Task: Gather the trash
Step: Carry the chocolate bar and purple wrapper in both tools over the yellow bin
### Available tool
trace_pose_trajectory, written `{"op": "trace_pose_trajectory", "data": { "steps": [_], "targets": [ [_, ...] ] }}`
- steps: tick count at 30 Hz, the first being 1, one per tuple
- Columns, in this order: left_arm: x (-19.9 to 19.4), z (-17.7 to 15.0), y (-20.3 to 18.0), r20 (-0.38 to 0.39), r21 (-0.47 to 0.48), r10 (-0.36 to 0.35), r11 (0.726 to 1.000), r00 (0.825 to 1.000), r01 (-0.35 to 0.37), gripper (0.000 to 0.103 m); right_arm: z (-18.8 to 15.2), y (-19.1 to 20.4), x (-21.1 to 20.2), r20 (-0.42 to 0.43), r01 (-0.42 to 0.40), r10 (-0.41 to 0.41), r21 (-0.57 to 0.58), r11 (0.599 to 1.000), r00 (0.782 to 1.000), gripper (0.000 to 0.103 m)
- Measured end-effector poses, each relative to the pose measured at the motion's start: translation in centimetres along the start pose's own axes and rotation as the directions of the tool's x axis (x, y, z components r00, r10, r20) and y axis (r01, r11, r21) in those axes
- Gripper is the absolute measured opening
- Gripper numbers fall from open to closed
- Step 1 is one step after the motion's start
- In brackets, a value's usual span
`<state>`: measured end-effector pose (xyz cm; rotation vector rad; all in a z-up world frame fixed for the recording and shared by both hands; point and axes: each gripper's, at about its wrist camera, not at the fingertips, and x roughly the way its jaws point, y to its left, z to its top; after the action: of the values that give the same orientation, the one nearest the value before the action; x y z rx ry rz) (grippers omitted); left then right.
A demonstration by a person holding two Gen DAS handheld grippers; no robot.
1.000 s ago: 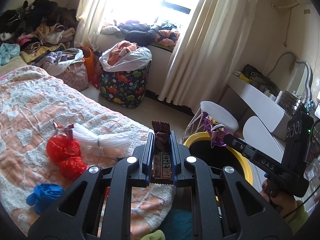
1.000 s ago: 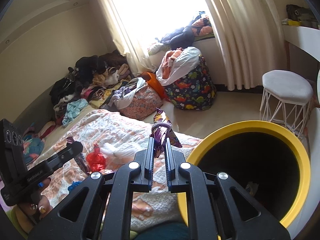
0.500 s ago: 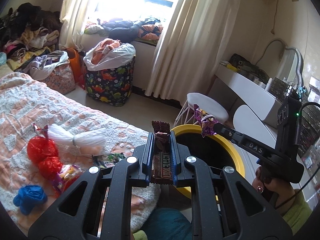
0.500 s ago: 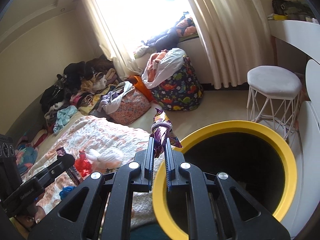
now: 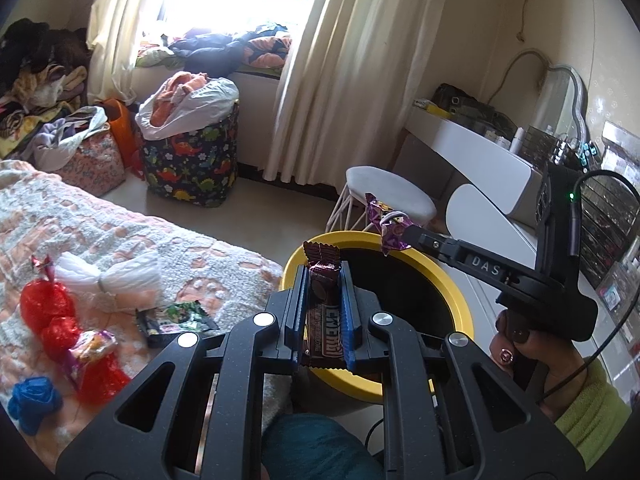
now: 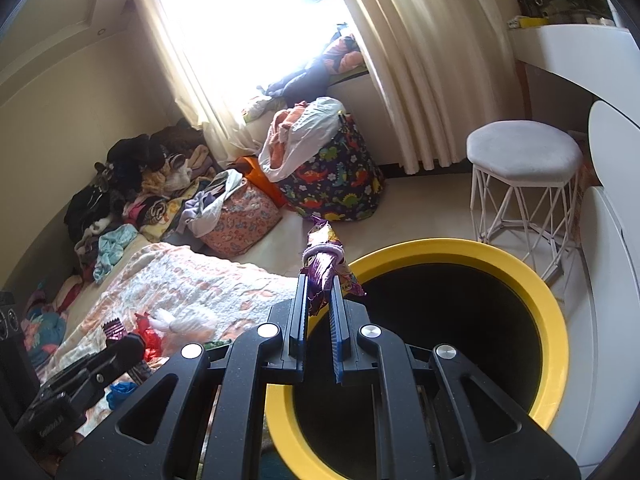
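left tool [image 5: 324,280] clamps a brown chocolate wrapper [image 5: 322,300] near the yellow bin [image 5: 460,304]; right tool [image 6: 320,292] grips a purple wrapper [image 6: 326,268] above its rim. only the left view shows red bags [image 5: 48,308] and a green packet [image 5: 176,316] on the bed [image 5: 120,232].

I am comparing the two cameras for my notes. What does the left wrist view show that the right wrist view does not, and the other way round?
Only the left wrist view shows the brown chocolate bar wrapper clamped in the left tongs, the green wrapper on the bed, and the hand holding the right tool.

Only the right wrist view shows the deep black inside of the bin and the white stool's wire legs.

Both show the yellow-rimmed bin, the purple wrapper in the right tongs, the red bags and the dinosaur-print basket.
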<state>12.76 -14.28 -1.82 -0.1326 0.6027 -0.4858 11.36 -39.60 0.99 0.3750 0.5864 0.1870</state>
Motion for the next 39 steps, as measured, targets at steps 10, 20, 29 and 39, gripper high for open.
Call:
{"op": "trace_pose_trajectory", "data": {
  "steps": [10, 20, 29, 39],
  "targets": [
    [2.2, -0.7, -2.0, -0.049, 0.053, -0.029, 0.998, 0.998, 0.031, 0.01, 0.1, -2.1, 0.1, -0.009, 0.034, -0.033, 0.05, 0.998, 0.999, 0.01],
    [4.2, -1.5, -3.5, -0.088, 0.085, -0.065, 0.994, 0.994, 0.073, 0.01, -0.3, -4.4, 0.5, -0.031, 0.083, -0.08, 0.104, 0.991, 0.996, 0.01],
    [5.7, -1.8, -4.6, -0.098, 0.121, -0.071, 0.989, 0.993, 0.083, 0.01, -0.8, -5.9, 0.9, -0.054, 0.115, -0.109, 0.143, 0.983, 0.993, 0.01],
    [8.0, -2.0, -4.7, -0.127, 0.118, -0.072, 0.989, 0.989, 0.087, 0.01, -1.3, -7.5, 1.5, -0.091, 0.143, -0.127, 0.191, 0.971, 0.988, 0.01]
  ]
}}
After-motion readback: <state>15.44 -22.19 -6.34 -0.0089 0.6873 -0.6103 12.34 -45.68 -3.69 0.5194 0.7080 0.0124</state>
